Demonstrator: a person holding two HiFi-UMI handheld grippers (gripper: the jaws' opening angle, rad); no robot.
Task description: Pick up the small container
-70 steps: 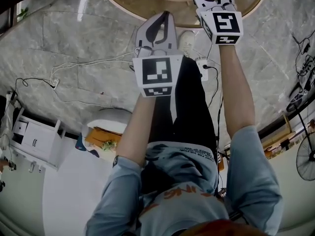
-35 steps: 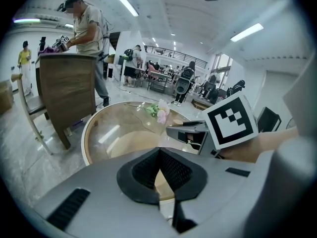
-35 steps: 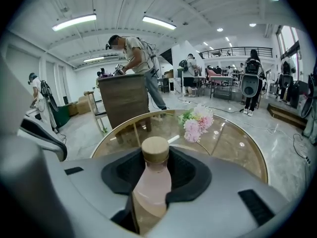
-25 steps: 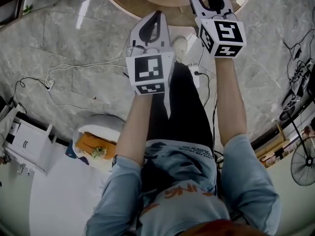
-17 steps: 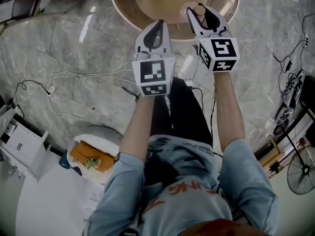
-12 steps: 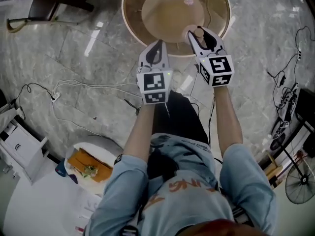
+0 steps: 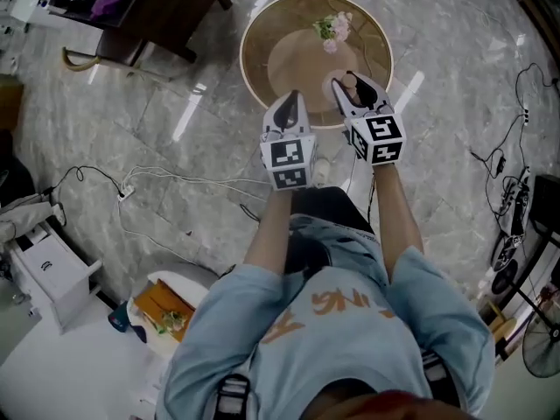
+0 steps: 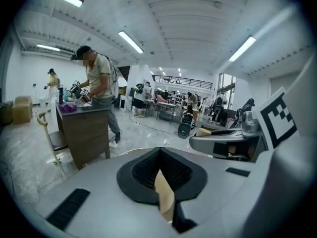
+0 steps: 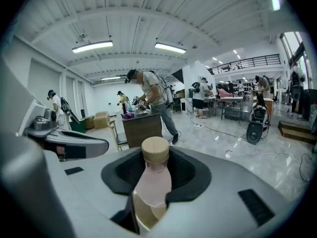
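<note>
The small container is a pale pink bottle (image 9: 152,180) with a tan cap. It stands upright between the jaws of my right gripper (image 9: 157,157), which is shut on it. In the head view the right gripper (image 7: 348,80) holds the bottle (image 7: 339,86) over the near edge of a round wooden table (image 7: 262,42). Just left of it, my left gripper (image 7: 291,97) is shut and holds nothing. In its own view the left gripper (image 8: 159,155) shows only a strip of tan table (image 8: 166,197) through the gap behind its pads.
Pink flowers (image 7: 331,27) stand on the far side of the table. A dark desk (image 7: 166,7) is at the upper left, and a white cabinet (image 7: 48,274) at the left. Cables (image 7: 166,178) run over the marble floor. A person (image 9: 143,95) works at a brown desk.
The head view has pulled back, so the whole round table now shows and both grippers look smaller. The right gripper has kept the bottle in its jaws. The left has stayed shut.
</note>
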